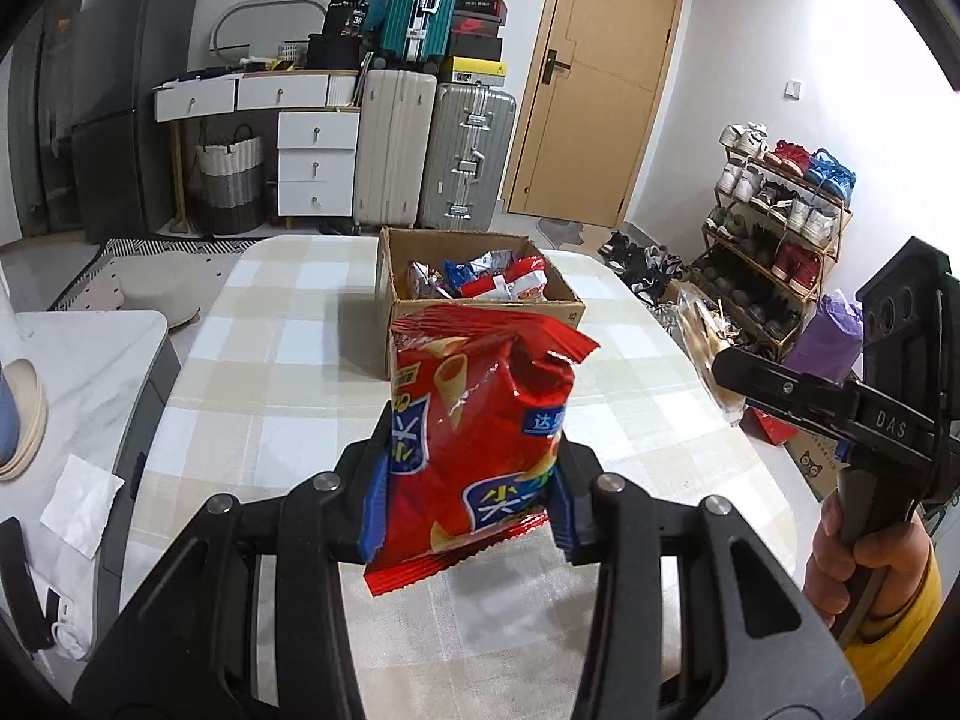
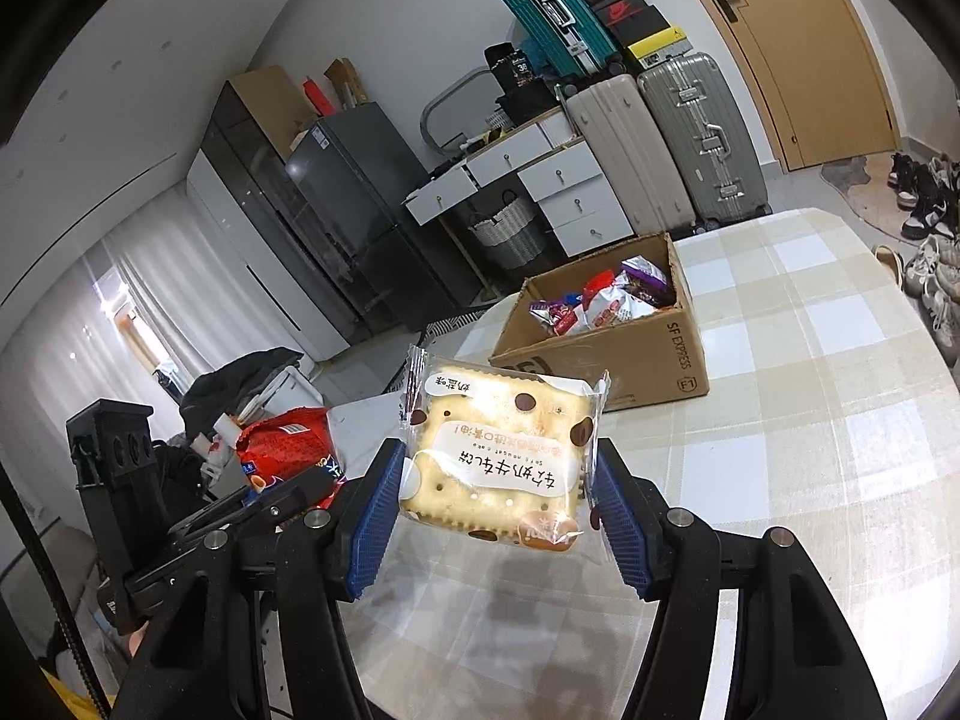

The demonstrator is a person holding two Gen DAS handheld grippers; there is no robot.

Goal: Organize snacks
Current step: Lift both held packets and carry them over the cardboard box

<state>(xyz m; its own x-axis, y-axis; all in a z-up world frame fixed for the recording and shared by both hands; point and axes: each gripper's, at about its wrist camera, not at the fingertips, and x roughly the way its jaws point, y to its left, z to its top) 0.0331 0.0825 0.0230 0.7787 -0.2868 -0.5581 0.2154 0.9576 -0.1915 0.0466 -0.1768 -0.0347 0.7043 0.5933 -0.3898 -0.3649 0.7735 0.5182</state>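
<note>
Left hand-held gripper (image 1: 468,492) pinching red chip bag (image 1: 474,438) above checkered surface (image 1: 270,360). Right hand-held gripper (image 2: 492,498) clamped on biscuit packet (image 2: 501,456), lettered "soft nougat cake". Ahead, cardboard box (image 2: 630,366) marked "SF EXPRESS", snacks inside.

The cardboard box (image 1: 480,324) sits on the table (image 1: 270,360), snack packets (image 1: 498,279) inside, suitcases (image 1: 432,156) behind.

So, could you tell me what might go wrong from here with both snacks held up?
The left tongs pinch only the lower half of the red chip bag, so it may flop or slip. The cracker pack in the right tongs could crack. The cardboard box already holds snacks, so drops may spill.
</note>
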